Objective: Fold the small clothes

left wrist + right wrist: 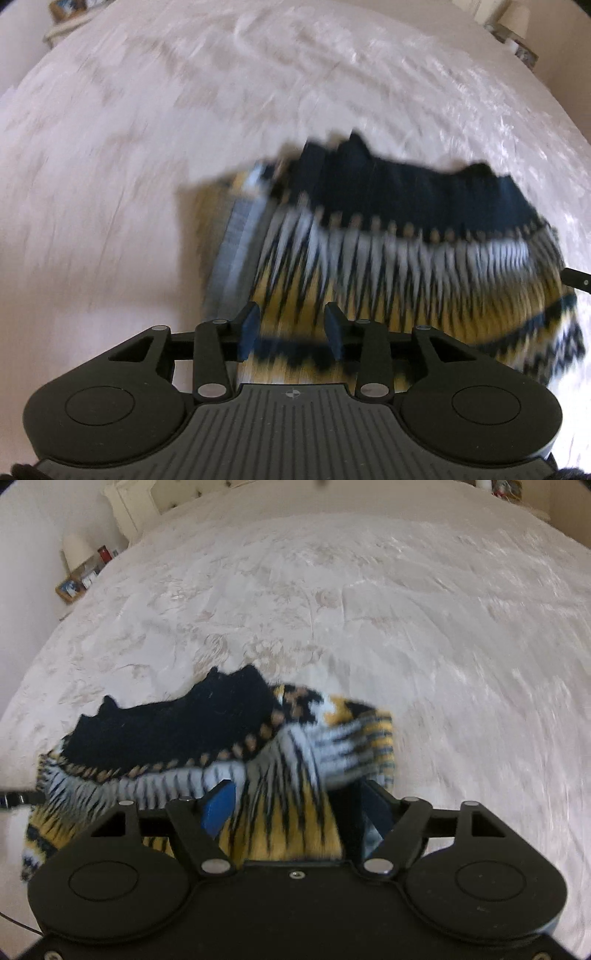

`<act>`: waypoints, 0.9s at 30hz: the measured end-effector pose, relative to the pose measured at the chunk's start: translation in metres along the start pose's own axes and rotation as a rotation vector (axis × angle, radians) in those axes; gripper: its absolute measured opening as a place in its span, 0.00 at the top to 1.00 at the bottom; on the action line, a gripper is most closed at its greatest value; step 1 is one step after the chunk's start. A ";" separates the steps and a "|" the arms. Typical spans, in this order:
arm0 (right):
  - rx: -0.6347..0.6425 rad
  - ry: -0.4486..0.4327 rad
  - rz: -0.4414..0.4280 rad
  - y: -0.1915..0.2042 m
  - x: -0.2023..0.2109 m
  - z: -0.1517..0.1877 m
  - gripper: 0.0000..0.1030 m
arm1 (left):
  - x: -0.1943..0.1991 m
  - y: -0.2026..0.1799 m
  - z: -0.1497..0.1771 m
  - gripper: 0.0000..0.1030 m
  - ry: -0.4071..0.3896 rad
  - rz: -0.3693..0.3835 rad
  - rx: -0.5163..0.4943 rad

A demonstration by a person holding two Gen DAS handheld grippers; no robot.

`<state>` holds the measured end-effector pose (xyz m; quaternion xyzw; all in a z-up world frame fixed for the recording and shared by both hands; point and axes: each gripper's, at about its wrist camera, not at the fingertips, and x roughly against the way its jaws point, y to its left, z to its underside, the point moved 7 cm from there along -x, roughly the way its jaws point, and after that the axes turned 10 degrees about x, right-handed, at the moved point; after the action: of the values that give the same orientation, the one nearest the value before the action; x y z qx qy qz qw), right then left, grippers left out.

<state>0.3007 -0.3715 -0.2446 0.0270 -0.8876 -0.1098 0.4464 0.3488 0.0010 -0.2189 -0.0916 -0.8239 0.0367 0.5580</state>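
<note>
A small knitted garment, black at the top with white, black and yellow zigzag bands, lies on the pale bedspread. In the left wrist view the garment (388, 240) is blurred by motion; my left gripper (291, 332) is open, fingers apart just above its yellow near edge, nothing between them. In the right wrist view the garment (177, 731) drapes over and between my right gripper (295, 801), whose blue pads (219, 805) stand wide apart with bunched yellow fabric between them; its grip on the cloth is unclear.
The pale patterned bedspread (369, 609) fills both views. A bedside table with a lamp (75, 550), a red item and a framed picture stands at far left in the right wrist view. A tufted headboard (207, 491) is at the top.
</note>
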 end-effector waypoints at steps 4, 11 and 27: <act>0.011 0.035 -0.019 0.000 0.009 0.025 0.25 | 0.004 0.011 0.029 0.64 0.024 0.011 0.003; 0.028 0.086 -0.046 -0.008 0.019 0.058 0.25 | 0.000 0.014 0.051 0.63 0.044 0.015 -0.030; 0.096 0.094 -0.123 0.010 0.021 0.068 0.36 | -0.001 0.024 0.056 0.61 0.006 0.001 -0.006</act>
<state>0.2343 -0.3536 -0.2653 0.1079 -0.8665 -0.0928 0.4784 0.3004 0.0266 -0.2449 -0.0940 -0.8224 0.0342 0.5600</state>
